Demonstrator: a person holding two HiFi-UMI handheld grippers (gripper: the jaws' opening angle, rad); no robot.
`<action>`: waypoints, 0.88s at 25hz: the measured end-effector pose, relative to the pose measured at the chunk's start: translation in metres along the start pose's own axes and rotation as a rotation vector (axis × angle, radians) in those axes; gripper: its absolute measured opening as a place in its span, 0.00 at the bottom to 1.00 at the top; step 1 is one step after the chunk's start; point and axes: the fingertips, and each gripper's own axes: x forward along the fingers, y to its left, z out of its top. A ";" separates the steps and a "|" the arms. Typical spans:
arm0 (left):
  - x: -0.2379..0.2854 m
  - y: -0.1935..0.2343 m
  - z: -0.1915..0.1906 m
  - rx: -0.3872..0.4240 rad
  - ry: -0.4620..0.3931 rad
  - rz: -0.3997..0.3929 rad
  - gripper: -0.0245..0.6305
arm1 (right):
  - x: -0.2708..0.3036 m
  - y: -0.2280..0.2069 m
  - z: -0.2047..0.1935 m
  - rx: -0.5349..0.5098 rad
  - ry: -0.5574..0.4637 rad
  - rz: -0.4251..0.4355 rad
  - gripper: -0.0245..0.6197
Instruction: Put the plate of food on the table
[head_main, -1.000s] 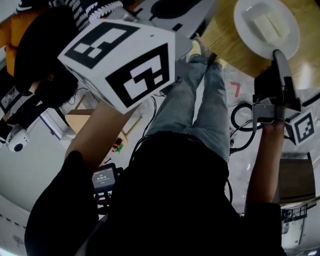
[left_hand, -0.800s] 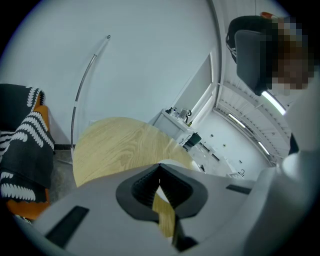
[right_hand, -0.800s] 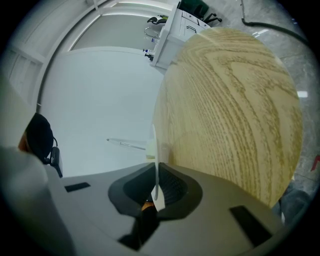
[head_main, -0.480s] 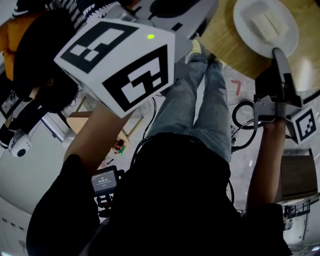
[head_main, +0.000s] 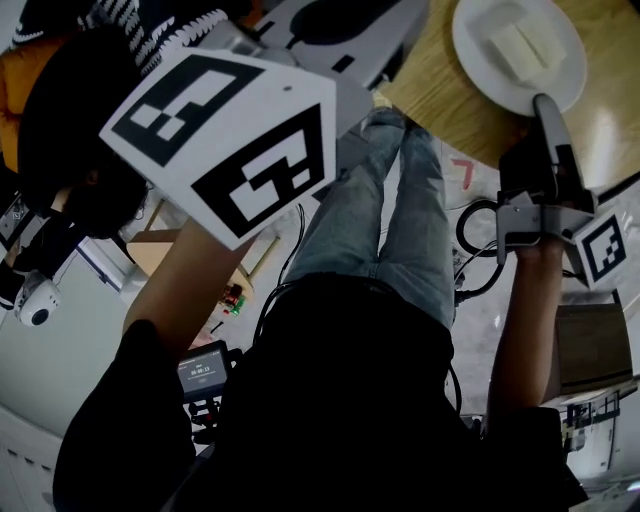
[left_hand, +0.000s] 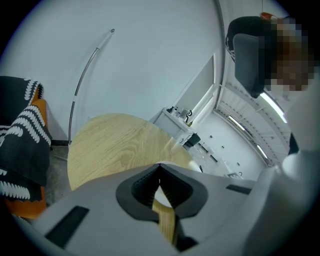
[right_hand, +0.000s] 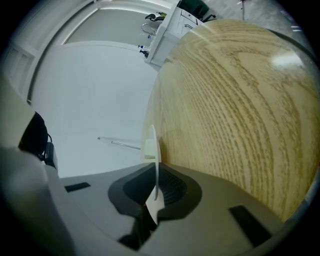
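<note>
While the white plate sits in the upper right of the head view, right over the round wooden surface, most of the job looks done. Pale blocks of food lie in the middle of the plate. The plate looks level, and no food has slid off.

The right tongs reach up from the lower right and pinch the near rim of the plate. In the right gripper view the thin rim goes in between the two dark pads, and the pads press on it from both sides. The wood fills the right side of that view, very near the plate. I cannot tell if the bottom of the plate touches the wood or hangs just above it.

The left tongs are pressed together with nothing in them. In the left gripper view the wooden surface shows past them in the middle of the frame. In the head view their big black and white cube fills the upper left, well apart from the plate.

I think only a little is left to do. The plate has to rest on the wood, the right tongs have to open, and then they have to pull back without dragging the plate. The person's jeans show in the middle of the head view, below the surface.
</note>
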 end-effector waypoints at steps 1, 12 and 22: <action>0.003 0.001 -0.002 -0.007 0.003 0.004 0.05 | 0.001 -0.003 0.000 0.002 0.004 -0.003 0.07; 0.017 0.008 -0.011 -0.024 0.024 0.019 0.05 | 0.011 -0.015 0.007 -0.049 0.049 -0.115 0.07; 0.012 -0.003 -0.004 -0.022 0.014 0.012 0.05 | 0.008 -0.006 0.009 -0.268 0.133 -0.277 0.12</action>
